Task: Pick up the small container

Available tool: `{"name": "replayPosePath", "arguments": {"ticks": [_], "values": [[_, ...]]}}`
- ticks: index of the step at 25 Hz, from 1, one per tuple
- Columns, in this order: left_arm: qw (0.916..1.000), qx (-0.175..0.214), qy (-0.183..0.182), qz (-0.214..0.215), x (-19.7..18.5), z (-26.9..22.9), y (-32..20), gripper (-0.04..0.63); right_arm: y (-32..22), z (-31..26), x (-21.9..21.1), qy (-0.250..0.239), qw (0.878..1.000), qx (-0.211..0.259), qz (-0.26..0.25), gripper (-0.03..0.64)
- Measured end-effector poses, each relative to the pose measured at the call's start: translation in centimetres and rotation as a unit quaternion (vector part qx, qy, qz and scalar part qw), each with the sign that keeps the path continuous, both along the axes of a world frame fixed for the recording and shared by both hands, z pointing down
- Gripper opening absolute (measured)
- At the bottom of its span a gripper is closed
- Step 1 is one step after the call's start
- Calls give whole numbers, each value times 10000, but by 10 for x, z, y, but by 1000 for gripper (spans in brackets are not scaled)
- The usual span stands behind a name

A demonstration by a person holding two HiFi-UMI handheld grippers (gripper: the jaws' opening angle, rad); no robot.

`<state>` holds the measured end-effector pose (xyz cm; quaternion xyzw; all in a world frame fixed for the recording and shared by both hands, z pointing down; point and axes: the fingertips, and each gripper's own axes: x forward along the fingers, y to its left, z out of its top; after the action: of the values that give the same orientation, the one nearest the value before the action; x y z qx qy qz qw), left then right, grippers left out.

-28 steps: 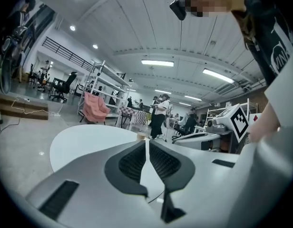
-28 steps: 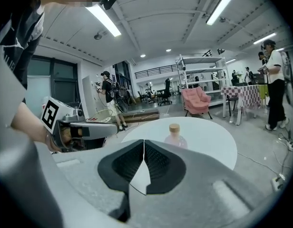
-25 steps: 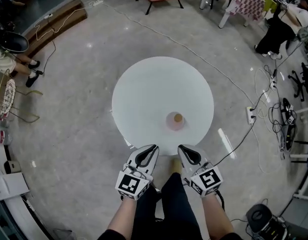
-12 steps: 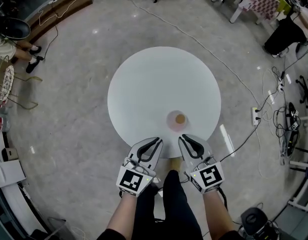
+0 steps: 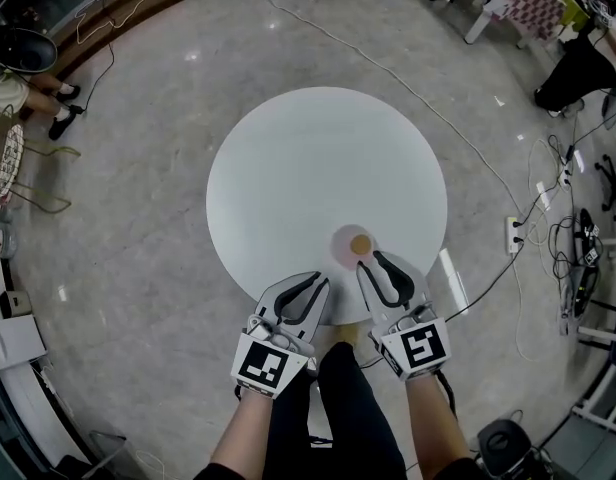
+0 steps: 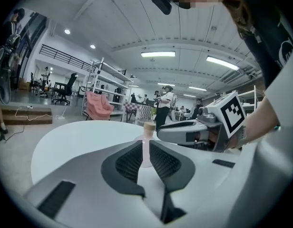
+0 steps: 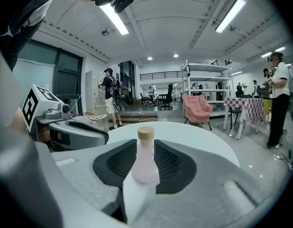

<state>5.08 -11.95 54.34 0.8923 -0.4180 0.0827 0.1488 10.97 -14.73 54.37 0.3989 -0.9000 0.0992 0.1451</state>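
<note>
Small pink bottle with a cork stopper (image 5: 360,243) stands near the front edge of the round white table (image 5: 308,158). The left gripper (image 5: 316,282) is closed and empty. The right gripper (image 5: 371,259) is opening its jaws, with the bottle at their tips, ungripped. Approach step; next, advance to straddle the body, then close.

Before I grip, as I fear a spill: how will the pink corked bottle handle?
Likely tippy: the bottle stands upright, narrow-necked, on the smooth table. Probably light, being small. Its tapering sides may slip.
</note>
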Motion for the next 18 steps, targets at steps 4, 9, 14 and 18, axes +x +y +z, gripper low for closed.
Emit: {"name": "replayPosePath", "arguments": {"ticks": [4, 9, 14, 18], "values": [[9999, -28, -97, -32, 1, 5, -7, 26, -9, 3, -3, -85, 9999, 24, -60, 127], [9997, -96, -171, -151, -2, 13, -12, 26, -16, 8, -15, -121, 9998, 8, -127, 160], [9996, -132, -109, -228, -4, 11, -17, 26, -24, 10, -21, -60, 9997, 105, -205, 164], [9995, -160, -83, -255, -3, 11, -16, 26, -30, 12, -27, -54, 9995, 167, -261, 164]]}}
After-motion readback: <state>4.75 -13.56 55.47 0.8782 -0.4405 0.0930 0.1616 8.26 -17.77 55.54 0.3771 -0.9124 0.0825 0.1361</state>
